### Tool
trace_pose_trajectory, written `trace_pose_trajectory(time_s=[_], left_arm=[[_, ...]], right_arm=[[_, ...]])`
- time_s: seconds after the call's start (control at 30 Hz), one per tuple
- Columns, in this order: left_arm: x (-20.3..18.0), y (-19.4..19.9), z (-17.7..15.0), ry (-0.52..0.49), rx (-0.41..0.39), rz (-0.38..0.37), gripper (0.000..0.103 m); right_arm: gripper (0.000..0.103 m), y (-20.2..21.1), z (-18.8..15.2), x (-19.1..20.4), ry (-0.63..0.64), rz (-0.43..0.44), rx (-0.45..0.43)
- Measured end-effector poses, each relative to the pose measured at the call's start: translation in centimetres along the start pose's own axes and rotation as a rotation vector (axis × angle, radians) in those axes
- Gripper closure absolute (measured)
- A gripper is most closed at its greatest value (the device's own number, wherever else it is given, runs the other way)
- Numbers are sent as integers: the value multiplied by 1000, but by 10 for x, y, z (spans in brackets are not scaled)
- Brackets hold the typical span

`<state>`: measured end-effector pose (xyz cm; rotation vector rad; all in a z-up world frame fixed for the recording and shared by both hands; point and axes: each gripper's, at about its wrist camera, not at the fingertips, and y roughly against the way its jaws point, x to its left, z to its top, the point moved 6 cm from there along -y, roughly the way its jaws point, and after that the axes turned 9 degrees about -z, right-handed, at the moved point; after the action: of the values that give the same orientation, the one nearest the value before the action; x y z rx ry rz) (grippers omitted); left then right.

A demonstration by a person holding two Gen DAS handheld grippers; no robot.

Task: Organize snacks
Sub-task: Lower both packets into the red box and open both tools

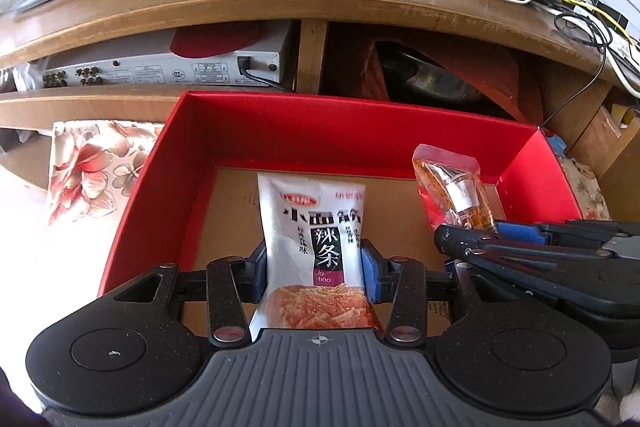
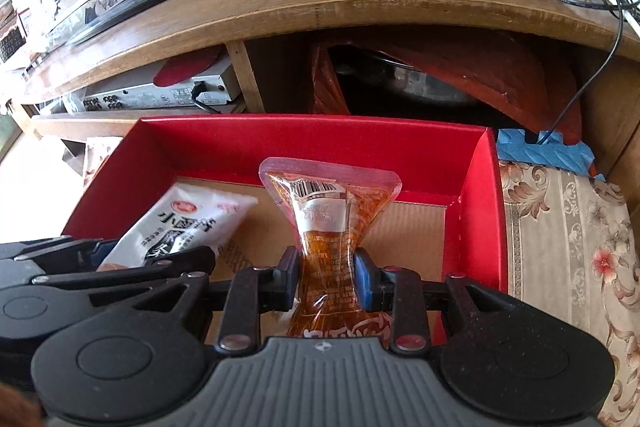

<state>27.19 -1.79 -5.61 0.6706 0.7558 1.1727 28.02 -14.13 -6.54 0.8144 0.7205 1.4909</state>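
Left wrist view: left gripper [image 1: 314,269] fingers pinching white latiao packet [image 1: 314,227] at frame center over red box [image 1: 340,131], right gripper [image 1: 540,247] at right edge; right wrist view: right gripper [image 2: 327,281] fingers squeezing clear orange snack pouch [image 2: 326,211] center frame above the same box [image 2: 320,139].

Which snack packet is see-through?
The clear orange packet in the right hand-held gripper. The white latiao packet in the left hand-held gripper is opaque.

light: daylight, blown-out left (floor glare) | focus: sharp centre | edges: fisheye-bent, dark corners
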Motion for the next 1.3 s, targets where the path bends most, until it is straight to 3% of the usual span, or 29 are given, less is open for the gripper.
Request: trace_pose_trajectory(time_s=[0.43,1.3], left_arm=[[3,16,5,14,-23,3,35],[-9,64,-5,44,-58,-66,33]], right_arm=[[67,13,6,-3,-7,-11,-19],[63,66,0,0,20,-30,-54]])
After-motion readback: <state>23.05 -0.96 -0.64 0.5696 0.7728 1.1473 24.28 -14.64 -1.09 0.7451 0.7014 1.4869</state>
